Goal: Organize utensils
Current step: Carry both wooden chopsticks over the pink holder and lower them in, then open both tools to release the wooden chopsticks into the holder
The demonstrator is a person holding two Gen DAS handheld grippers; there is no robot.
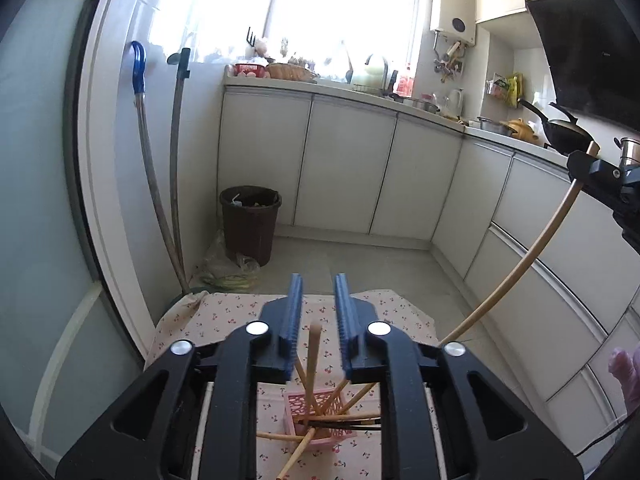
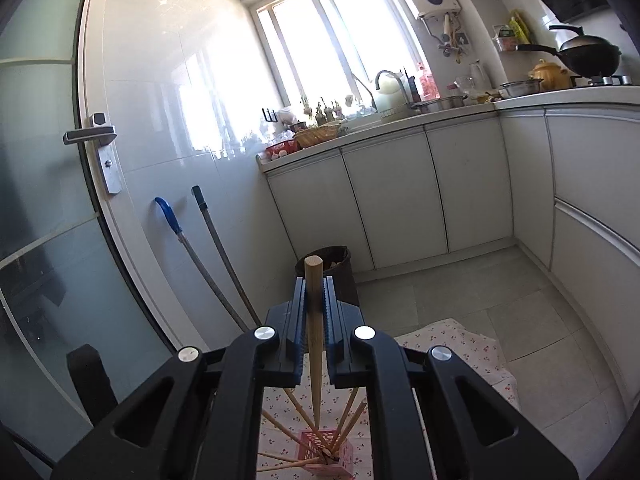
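Observation:
A pink lattice basket [image 1: 316,410] stands on a cherry-print cloth, with several wooden chopsticks [image 1: 313,354] leaning out of it at all angles. My left gripper [image 1: 319,282] hovers above the basket, open; one upright chopstick shows in the gap below its blue pads, untouched. My right gripper [image 2: 314,280] is shut on a long bamboo chopstick [image 2: 313,320] that hangs down toward the basket [image 2: 326,454]. The left wrist view also catches the right gripper [image 1: 592,168] at the far right, with its chopstick [image 1: 520,260] slanting down to the cloth.
The cherry-print cloth [image 1: 224,320] lies over a low surface above the tiled floor. A brown bin [image 1: 250,220] and two mop handles [image 1: 176,184] stand by the wall. White cabinets [image 1: 344,168] line the back and right. A pink-gloved hand [image 1: 624,368] is at the right edge.

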